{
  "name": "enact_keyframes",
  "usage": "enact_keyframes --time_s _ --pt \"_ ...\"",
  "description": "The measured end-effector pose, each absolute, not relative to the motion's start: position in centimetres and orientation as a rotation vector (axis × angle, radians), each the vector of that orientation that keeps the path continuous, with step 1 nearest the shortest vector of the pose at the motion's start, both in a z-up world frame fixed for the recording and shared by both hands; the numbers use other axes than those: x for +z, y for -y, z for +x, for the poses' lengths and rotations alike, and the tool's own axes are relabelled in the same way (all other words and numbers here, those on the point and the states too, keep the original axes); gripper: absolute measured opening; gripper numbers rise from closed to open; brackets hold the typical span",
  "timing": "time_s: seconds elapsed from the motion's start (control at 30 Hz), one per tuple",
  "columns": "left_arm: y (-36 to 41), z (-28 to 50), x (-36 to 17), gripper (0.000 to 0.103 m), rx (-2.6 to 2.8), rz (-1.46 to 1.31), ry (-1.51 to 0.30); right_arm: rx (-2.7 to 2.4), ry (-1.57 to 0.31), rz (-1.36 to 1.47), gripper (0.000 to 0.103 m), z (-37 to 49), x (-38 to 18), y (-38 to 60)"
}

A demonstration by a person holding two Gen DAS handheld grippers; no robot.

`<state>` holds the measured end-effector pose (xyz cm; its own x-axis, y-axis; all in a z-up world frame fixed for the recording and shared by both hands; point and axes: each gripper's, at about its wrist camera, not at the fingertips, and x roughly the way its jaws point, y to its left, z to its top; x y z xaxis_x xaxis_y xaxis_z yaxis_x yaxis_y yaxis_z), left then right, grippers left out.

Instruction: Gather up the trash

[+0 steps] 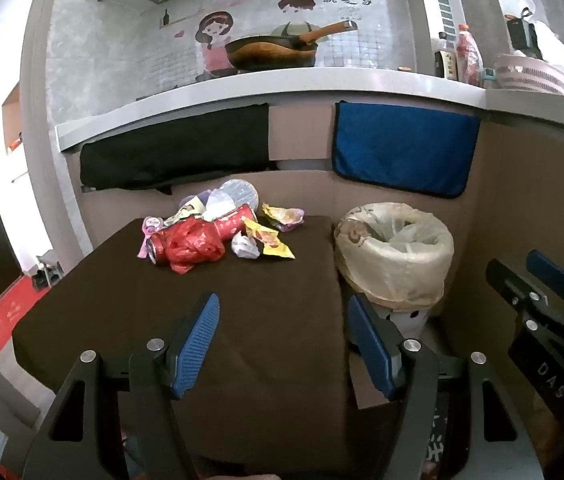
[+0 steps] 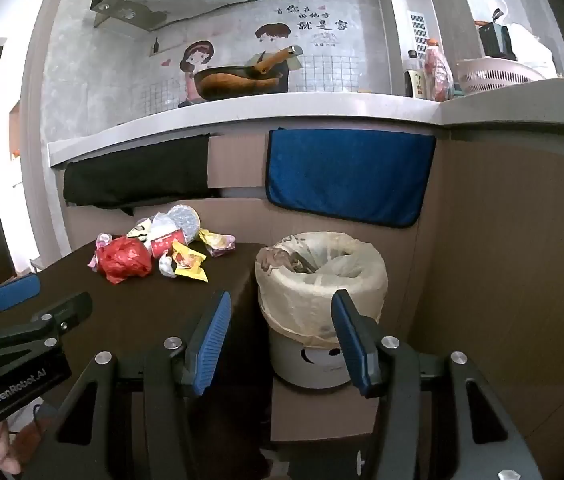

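Note:
A pile of trash lies at the far end of the brown table [image 1: 162, 320]: a red plastic bag [image 1: 190, 246], a red tube can [image 1: 230, 222], a yellow wrapper [image 1: 268, 240], a crumpled white paper [image 1: 245, 247] and a round clear lid [image 1: 238, 194]. A bin with a pale plastic liner [image 1: 395, 252] stands right of the table. My left gripper [image 1: 283, 340] hovers open over the table's near part, empty. My right gripper [image 2: 282, 340] is open and empty, short of the bin [image 2: 321, 276]. The red bag [image 2: 124, 260] and yellow wrapper [image 2: 190, 266] lie to its far left.
Cardboard walls [image 2: 501, 240] enclose the bin's corner. A blue cloth [image 1: 401, 148] and a black cloth [image 1: 174, 148] hang under the counter edge [image 1: 242, 92]. On the counter stand a wok [image 1: 274, 52], bottles [image 1: 467, 56] and a pink basket [image 1: 529, 74].

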<state>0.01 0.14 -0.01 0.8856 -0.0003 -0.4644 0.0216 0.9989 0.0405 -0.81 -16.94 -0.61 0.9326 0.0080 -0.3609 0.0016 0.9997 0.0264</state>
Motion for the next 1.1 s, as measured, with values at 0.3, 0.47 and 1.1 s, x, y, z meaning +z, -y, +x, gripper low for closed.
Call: enact_keyframes --time_s 0.3,0.47,1.1 --pt "1.5 -0.2 0.5 0.068 -0.029 0.055 -0.494 0.001 -0.399 0.057 0.05 -0.6 -1.1 17.6" --pt "1.0 0.0 0.1 0.068 -0.03 0.056 -0.487 -0.004 -0.398 0.065 0.05 -0.4 -1.0 17.7" --pt "0.1 -0.3 0.6 0.068 -0.031 0.041 -0.468 -0.005 -0.377 0.046 0.05 -0.8 -0.7 16.8"
